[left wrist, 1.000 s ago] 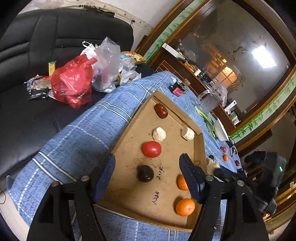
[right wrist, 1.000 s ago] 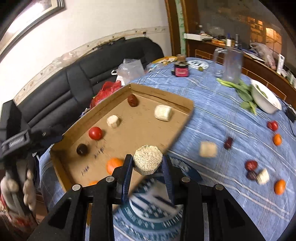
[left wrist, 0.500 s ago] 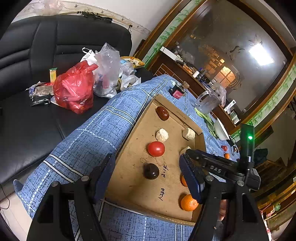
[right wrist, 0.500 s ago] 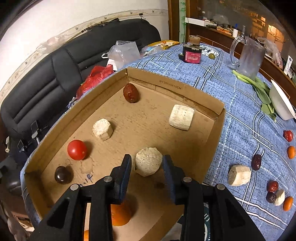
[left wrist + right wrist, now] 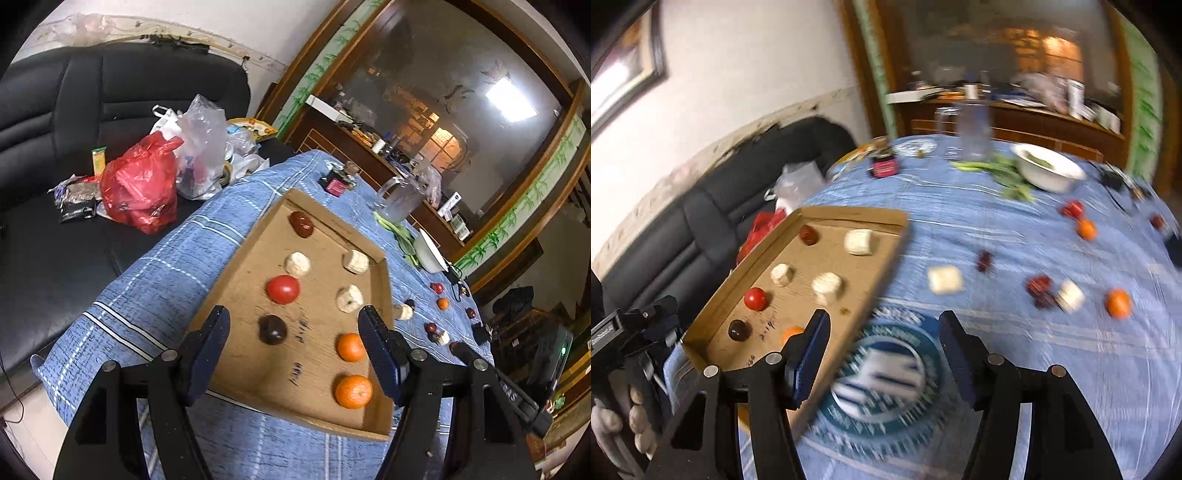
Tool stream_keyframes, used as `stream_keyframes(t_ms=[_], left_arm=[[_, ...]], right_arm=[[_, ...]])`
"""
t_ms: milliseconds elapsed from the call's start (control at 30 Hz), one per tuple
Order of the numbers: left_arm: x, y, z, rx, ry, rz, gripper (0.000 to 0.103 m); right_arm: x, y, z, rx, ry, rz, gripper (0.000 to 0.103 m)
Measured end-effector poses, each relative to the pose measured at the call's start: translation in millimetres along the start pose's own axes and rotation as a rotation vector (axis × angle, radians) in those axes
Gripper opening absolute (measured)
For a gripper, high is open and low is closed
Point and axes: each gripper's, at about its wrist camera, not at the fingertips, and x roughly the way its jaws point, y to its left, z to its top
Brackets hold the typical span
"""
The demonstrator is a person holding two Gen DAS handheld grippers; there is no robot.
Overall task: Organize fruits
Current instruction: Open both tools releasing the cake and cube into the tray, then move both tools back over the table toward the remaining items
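A shallow cardboard tray point(image 5: 314, 373) point(image 5: 849, 216) lies on the blue cloth. In it are a tomato point(image 5: 282, 289), a dark plum point(image 5: 272, 329), a brown-red date point(image 5: 301, 224), two oranges point(image 5: 352, 391) and three whitish chunks, one of them point(image 5: 827, 286) near the right wall. My left gripper point(image 5: 293, 325) hovers open over the tray's near end with nothing between its pads. The right gripper point(image 5: 884, 326) is over the printed cloth just right of the tray, its jaws opening and empty. More fruit lies loose on the cloth: a whitish chunk point(image 5: 944, 279), a date point(image 5: 984, 260) and an orange point(image 5: 1119, 302).
A white bowl point(image 5: 1049, 171) with greens, a glass mug point(image 5: 973, 129) and a small dark jar point(image 5: 884, 166) stand at the table's far side. Red point(image 5: 138, 188) and clear plastic bags lie on the black sofa point(image 5: 55, 129) to the left. A person's hand point(image 5: 613, 424) holds the left gripper.
The right gripper carried a whitish chunk over the tray, let it go there, opened, and swung back right over the cloth. The left gripper lifted a little.
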Motion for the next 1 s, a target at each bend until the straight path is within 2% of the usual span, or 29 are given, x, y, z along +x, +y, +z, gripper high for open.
stream_keyframes(t_ms=[167, 300, 400, 600, 700, 833, 1000], left_arm=[[-27, -14, 3, 0.034, -0.06, 0.023, 0.071], [-56, -19, 4, 0.04, -0.12, 0.046, 0.076], [-75, -26, 5, 0.055, -0.16, 0.056, 0.077], [-109, -47, 0, 0.106, -0.215, 0.031, 0.077], [-119, -58, -4, 0.138, -0.231, 0.014, 0.081], [-128, -70, -10, 0.172, -0.243, 0.002, 0.082], [-130, -79, -17, 0.208, -0.237, 0.002, 0.082]], right_arm=[[-40, -36, -23, 0.114, -0.041, -0.02, 0.067], [-74, -52, -33, 0.141, -0.096, -0.064, 0.068], [-96, -60, -39, 0.156, -0.134, -0.062, 0.071], [-128, -60, -51, 0.149, -0.188, -0.073, 0.073], [-142, -56, -54, 0.138, -0.213, -0.074, 0.073], [-158, -49, -58, 0.12, -0.25, -0.085, 0.08], [-166, -46, -62, 0.11, -0.262, -0.091, 0.081]])
